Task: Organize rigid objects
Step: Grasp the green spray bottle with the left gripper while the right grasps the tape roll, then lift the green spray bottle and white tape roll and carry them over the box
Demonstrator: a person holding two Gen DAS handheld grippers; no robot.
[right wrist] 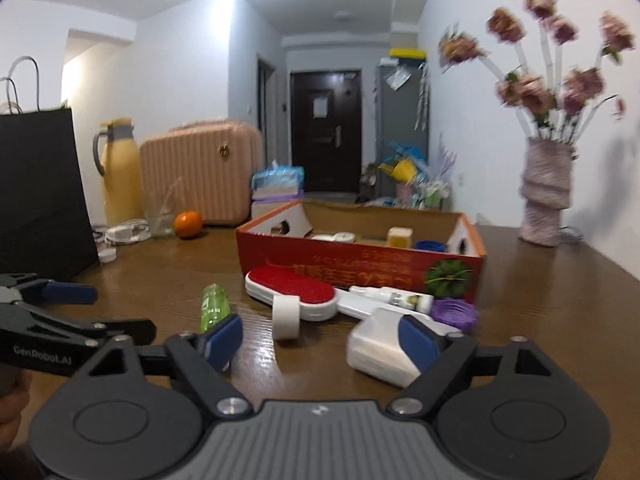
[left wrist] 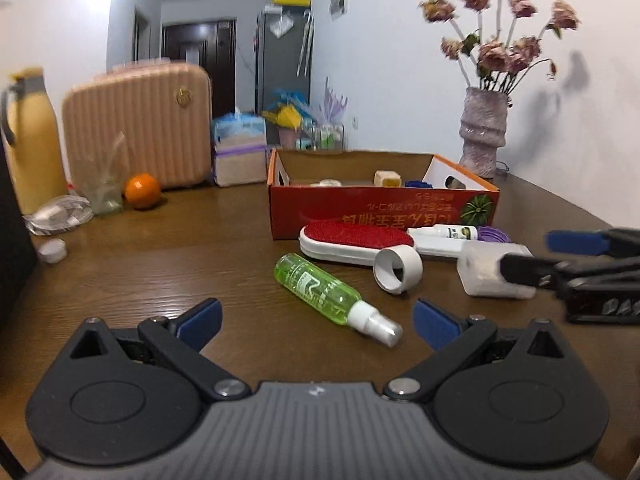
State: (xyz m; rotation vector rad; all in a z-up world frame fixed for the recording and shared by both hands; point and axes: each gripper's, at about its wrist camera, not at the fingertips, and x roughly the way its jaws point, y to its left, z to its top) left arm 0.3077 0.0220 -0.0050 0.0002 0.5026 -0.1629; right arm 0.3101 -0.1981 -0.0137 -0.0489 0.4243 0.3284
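A red cardboard box (left wrist: 380, 210) (right wrist: 360, 268) stands open on the brown table with a few small items inside. In front of it lie a red and white lint brush (left wrist: 352, 242) (right wrist: 296, 292), a white tape roll (left wrist: 398, 270) (right wrist: 285, 318), a green spray bottle (left wrist: 324, 290) (right wrist: 214, 306), a small white bottle (left wrist: 448, 233) (right wrist: 394, 298), a purple lid (left wrist: 494, 235) (right wrist: 456, 312) and a white plastic container (left wrist: 486, 268) (right wrist: 376, 346). My left gripper (left wrist: 318, 326) is open just short of the spray bottle. My right gripper (right wrist: 320, 340) (left wrist: 560, 258) is open, its right pad beside the white container.
At the back left stand a pink suitcase (left wrist: 138, 128) (right wrist: 200, 172), a yellow flask (left wrist: 32, 140) (right wrist: 118, 168), a glass (left wrist: 104, 188), an orange (left wrist: 142, 191) (right wrist: 188, 224) and a black bag (right wrist: 40, 192). A vase of dried flowers (left wrist: 482, 132) (right wrist: 544, 192) stands at the back right.
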